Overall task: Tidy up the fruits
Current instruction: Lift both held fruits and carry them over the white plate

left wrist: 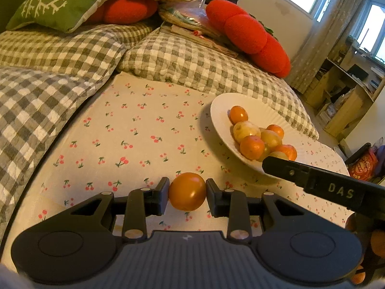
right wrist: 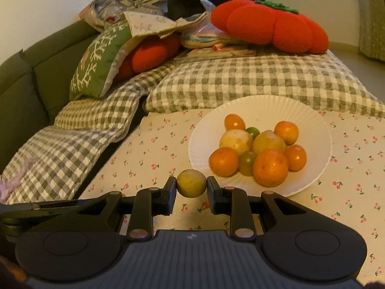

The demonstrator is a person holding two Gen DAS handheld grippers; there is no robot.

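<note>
My left gripper [left wrist: 187, 191] is shut on an orange tomato-like fruit [left wrist: 187, 191], held just above the cherry-print cloth [left wrist: 134, 134]. My right gripper [right wrist: 191, 187] is shut on a small yellow-green round fruit [right wrist: 191, 183], left of the plate's near rim. A white paper plate [right wrist: 310, 120] holds several orange, yellow and green fruits [right wrist: 269, 167]. The plate also shows in the left wrist view [left wrist: 219, 110], to the right and farther away, with the right gripper's black arm [left wrist: 322, 180] crossing in front of it.
Grey checked quilts [right wrist: 228, 82] lie behind and left of the cloth. Red pumpkin-shaped cushions [right wrist: 269, 24], a green cushion [right wrist: 96, 62] and stacked papers sit further back. Wooden shelves [left wrist: 344, 96] stand at the far right by the windows.
</note>
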